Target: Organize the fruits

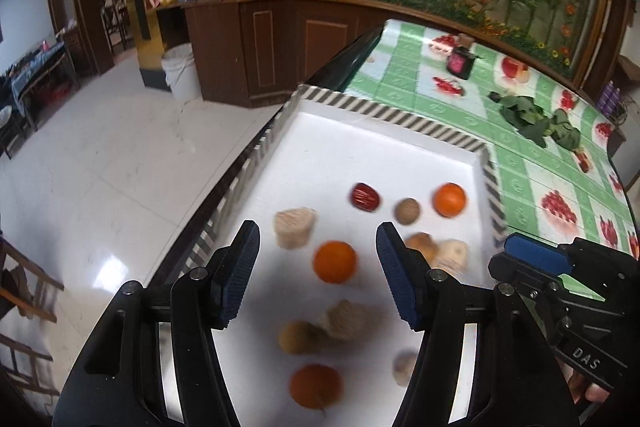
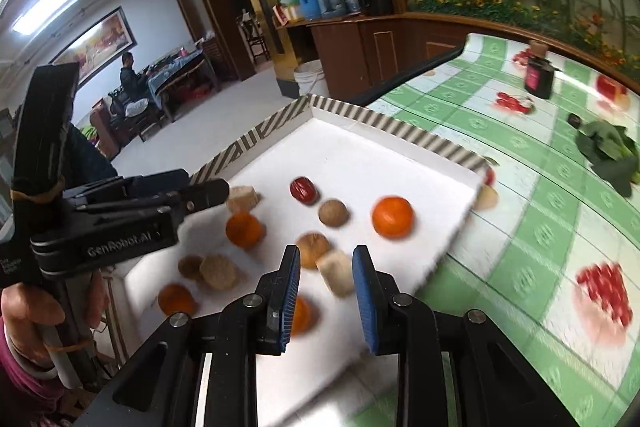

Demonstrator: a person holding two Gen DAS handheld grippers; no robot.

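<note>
Blue-padded jaws of my left gripper (image 1: 318, 267) stand wide and empty above the white tray (image 1: 360, 131), with one orange (image 1: 334, 261) lying between them further down. My right gripper (image 2: 326, 297) is parted more narrowly, also holding nothing, a pale cut chunk (image 2: 338, 273) just ahead of its tips. Fruits sit scattered over the tray floor: a red date (image 2: 304, 190), a brown nut (image 2: 333, 212), another orange (image 2: 392, 217) near the right edge. I judge the risk to be crowding: both tools hover over one patch, pieces touch in pairs, so closing could nudge a neighbour or roll an orange off.
</note>
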